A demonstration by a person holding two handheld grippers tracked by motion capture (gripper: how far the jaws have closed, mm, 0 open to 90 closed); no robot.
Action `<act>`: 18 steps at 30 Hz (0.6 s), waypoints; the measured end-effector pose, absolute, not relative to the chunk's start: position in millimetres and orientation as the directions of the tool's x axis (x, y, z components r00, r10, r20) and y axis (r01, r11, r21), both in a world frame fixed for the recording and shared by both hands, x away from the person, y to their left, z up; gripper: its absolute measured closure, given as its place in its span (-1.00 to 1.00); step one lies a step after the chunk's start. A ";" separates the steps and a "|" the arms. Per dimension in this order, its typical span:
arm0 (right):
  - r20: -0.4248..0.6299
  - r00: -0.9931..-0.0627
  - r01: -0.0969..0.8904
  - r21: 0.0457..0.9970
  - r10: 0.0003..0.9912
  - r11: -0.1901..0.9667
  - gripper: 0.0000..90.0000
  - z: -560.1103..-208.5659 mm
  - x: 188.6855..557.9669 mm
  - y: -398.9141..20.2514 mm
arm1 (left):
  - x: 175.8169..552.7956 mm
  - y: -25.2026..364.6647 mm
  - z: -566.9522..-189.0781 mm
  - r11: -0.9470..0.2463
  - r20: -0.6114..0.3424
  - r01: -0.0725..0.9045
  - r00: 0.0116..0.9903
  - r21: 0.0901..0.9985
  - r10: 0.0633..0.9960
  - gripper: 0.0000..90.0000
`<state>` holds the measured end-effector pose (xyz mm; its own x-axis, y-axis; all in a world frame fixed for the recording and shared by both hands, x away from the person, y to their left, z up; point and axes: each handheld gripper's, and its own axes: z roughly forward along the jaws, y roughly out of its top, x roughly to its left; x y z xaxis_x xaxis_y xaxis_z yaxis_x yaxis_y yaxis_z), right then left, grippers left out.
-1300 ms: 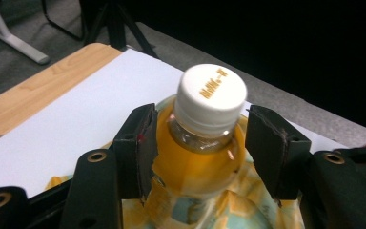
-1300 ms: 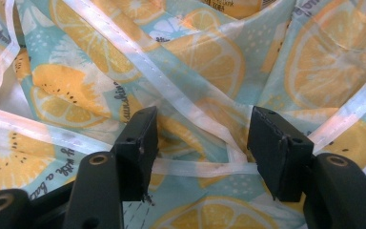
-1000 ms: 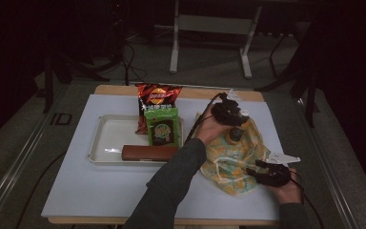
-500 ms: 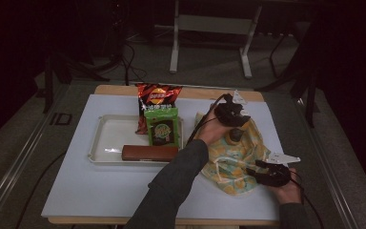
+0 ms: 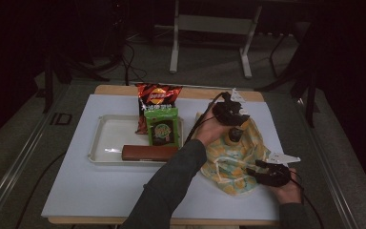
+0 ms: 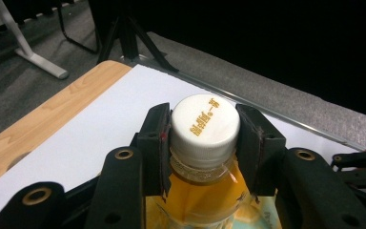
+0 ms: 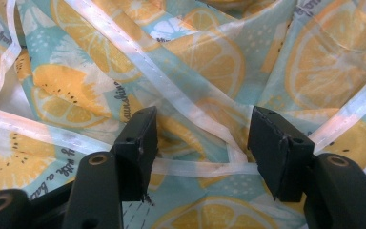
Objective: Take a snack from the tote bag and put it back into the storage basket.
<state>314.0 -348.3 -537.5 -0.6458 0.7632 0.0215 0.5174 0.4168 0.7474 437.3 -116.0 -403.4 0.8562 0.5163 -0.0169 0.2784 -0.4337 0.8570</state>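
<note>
Left gripper view had the bottle (image 6: 204, 157) right between its own jaws, both pads pressed against the white cap (image 6: 205, 125) from either side, amber drink showing below the neck. The left gripper (image 5: 232, 116) had just been closing, and now it pinched that cap. In the high view the bottle (image 5: 234, 135) stood upright in the mouth of the lemon-print bag (image 5: 236, 160), which lay crumpled on the right half of the white table (image 5: 100, 191). The right gripper (image 5: 262, 172) sat at the bag's near right edge; in the right gripper view its jaws stood spread, with the bag's cloth (image 7: 124, 57) and a white drawstring (image 7: 195, 168) running between the pads, which pressed on nothing. To the left of the bag, near but apart, a white tray (image 5: 106, 140) held a green packet (image 5: 162, 128) and a brown bar (image 5: 149, 152), with a red crisp bag (image 5: 156, 98) propped over the tray's far rim. The left forearm (image 5: 171, 181) crossed in front of the tray's right end.
</note>
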 end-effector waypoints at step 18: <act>0.019 -0.645 0.515 0.749 0.764 0.417 -0.04 -537.6 314.1 -348.0 | 414.9 -92.1 -366.8 -0.423 -0.020 0.263 0.867 0.867 0.497 0.30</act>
